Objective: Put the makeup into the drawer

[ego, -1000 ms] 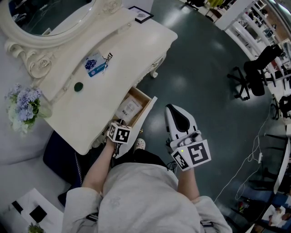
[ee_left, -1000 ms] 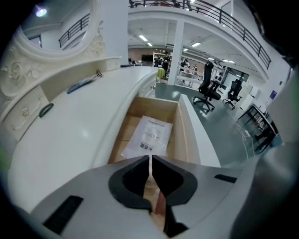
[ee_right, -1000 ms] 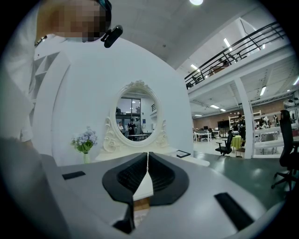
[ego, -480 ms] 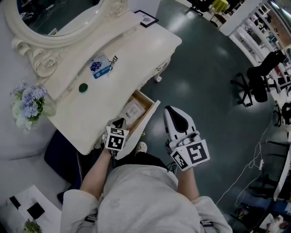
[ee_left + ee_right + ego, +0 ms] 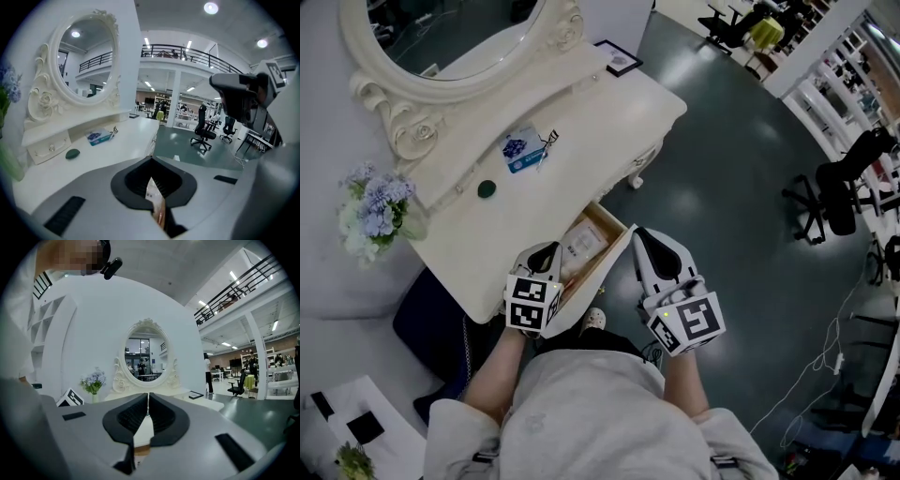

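Note:
The wooden drawer [image 5: 602, 215] of the white dressing table [image 5: 581, 112] stands pulled out, and a white makeup packet [image 5: 579, 242] lies flat inside it. My left gripper [image 5: 549, 249] hovers above the drawer's near end, shut and holding nothing. In the left gripper view [image 5: 151, 159] only a sliver of the packet shows through the slit between its jaws. To the right of the drawer front my right gripper [image 5: 640, 233] hangs over the floor, shut and empty, its jaws [image 5: 148, 394] pointing at the table. A blue packet [image 5: 523, 148] and a small green object [image 5: 487, 189] lie on the tabletop.
An oval mirror [image 5: 459, 42] stands at the back of the table, with a vase of flowers [image 5: 377, 204] at its left end and a small framed picture [image 5: 619, 59] at its far corner. Office chairs [image 5: 839, 187] stand on the dark floor to the right.
My left gripper has lifted up out of the drawer's near end with its jaws closed, leaving the white packet inside. The right gripper has shifted only slightly.

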`<move>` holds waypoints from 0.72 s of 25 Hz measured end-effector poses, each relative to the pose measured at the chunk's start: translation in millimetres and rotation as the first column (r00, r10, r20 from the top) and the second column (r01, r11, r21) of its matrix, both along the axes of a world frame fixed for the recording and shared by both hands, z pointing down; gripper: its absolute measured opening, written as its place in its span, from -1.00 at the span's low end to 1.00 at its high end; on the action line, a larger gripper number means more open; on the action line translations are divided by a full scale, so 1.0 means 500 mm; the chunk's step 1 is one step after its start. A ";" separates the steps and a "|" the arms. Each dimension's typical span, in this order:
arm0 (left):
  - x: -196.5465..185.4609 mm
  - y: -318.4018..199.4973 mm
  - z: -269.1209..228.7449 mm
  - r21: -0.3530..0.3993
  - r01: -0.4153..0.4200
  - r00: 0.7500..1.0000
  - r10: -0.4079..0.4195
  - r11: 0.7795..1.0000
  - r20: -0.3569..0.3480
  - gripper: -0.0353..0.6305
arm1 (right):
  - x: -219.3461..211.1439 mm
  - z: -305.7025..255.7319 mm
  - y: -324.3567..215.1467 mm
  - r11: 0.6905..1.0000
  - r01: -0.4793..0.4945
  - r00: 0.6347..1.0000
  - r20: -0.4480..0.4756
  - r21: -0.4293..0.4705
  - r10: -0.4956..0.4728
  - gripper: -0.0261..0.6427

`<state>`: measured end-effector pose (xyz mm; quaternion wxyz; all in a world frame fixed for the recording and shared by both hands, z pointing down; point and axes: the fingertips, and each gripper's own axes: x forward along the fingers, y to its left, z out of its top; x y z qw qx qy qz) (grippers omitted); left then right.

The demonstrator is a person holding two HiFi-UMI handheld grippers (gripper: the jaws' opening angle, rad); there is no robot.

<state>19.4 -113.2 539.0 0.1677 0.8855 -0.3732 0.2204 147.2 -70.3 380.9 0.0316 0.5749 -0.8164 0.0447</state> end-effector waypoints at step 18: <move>-0.114 -0.021 -0.263 0.260 0.187 0.971 -0.139 0.947 -0.193 -0.86 | -0.071 -0.041 -0.040 0.993 0.112 0.994 -0.021 0.047 -0.111 -0.85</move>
